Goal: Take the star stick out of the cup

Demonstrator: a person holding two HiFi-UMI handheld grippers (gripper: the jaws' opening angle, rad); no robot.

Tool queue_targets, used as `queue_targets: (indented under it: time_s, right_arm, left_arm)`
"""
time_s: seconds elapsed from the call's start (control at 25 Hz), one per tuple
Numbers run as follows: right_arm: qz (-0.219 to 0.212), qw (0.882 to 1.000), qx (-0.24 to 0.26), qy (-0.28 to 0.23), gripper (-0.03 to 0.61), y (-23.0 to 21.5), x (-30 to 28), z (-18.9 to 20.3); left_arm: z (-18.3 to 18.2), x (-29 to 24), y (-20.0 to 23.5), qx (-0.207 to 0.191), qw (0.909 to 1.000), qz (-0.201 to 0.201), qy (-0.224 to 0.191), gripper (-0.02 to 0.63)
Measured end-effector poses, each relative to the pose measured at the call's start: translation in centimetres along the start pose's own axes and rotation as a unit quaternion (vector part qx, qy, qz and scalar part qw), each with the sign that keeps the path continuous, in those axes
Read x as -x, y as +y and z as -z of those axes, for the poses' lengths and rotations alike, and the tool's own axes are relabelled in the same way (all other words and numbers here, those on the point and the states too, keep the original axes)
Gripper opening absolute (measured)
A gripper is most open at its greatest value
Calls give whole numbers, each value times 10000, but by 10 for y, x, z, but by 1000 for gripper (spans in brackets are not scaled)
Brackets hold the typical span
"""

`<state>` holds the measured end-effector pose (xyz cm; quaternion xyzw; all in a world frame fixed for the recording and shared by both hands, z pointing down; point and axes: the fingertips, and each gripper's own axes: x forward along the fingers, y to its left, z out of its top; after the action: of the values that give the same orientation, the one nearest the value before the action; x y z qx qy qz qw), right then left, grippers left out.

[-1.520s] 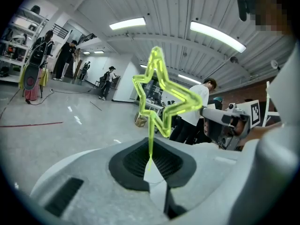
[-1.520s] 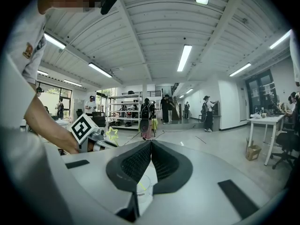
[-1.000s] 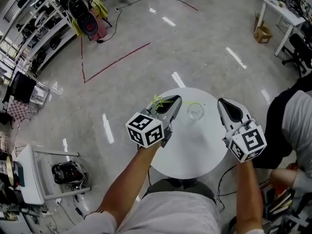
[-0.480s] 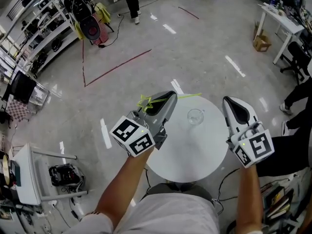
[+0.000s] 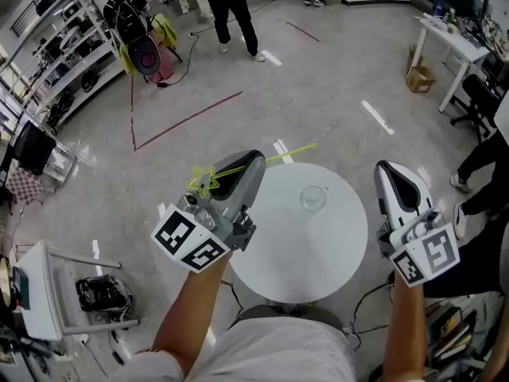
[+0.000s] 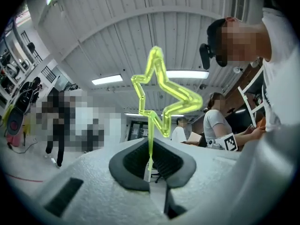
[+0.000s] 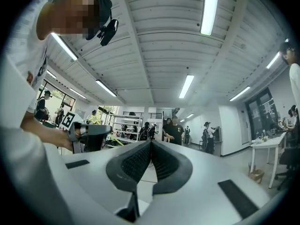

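My left gripper [image 5: 248,165] is raised left of the round white table [image 5: 278,245] and is shut on the yellow-green star stick [image 5: 208,180]. The star end sticks out to the left. The thin shaft [image 5: 290,151] runs right and away, past the table's far edge and clear of the cup. In the left gripper view the star [image 6: 161,95] stands above the jaws and its shaft [image 6: 150,149] is pinched between the pads. The clear glass cup [image 5: 312,199] stands upright on the table with nothing in it. My right gripper [image 5: 390,170] hovers at the table's right edge, shut with nothing in it [image 7: 151,146].
Under the table lies a glossy grey floor with red tape lines [image 5: 187,118]. Shelving racks [image 5: 56,62] line the left side. A white desk [image 5: 453,34] with a cardboard box [image 5: 420,76] is at the far right. People stand at the back [image 5: 235,6] and a person's leg [image 5: 477,161] is at the right.
My left gripper has moved left and back from the cup with the star stick, so the shaft no longer crosses over the cup. The right gripper has drifted slightly right.
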<state>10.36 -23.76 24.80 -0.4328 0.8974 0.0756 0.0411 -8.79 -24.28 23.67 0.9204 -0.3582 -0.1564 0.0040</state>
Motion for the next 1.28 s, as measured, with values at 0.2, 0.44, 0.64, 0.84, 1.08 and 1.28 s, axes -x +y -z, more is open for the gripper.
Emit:
queue_targets:
  time_s: [0.2, 0.44, 0.64, 0.84, 1.08, 1.28]
  right_arm:
    - [-7, 9998, 131, -137, 11, 3, 9, -16]
    - [14, 9996, 131, -262, 11, -2, 18, -26]
    - [-44, 9994, 141, -323, 11, 3, 19, -32]
    - [-123, 9993, 151, -317, 11, 6, 16, -33]
    - [-189, 9993, 190, -263, 11, 16, 15, -29]
    - [-194, 9993, 273, -183, 11, 18, 14, -26]
  left_arm:
    - [-15, 2, -10, -120, 9997, 83, -181, 25]
    - [-30, 1, -21, -275, 9990, 138, -326, 25]
    - [-38, 3, -29, -374, 9985, 195, -360, 25]
    - [-39, 3, -31, -406, 9983, 213, -361, 25]
    - [-35, 9, -34, -387, 9984, 223, -334, 25]
    - [-32, 8, -34, -360, 9986, 232, -317, 25]
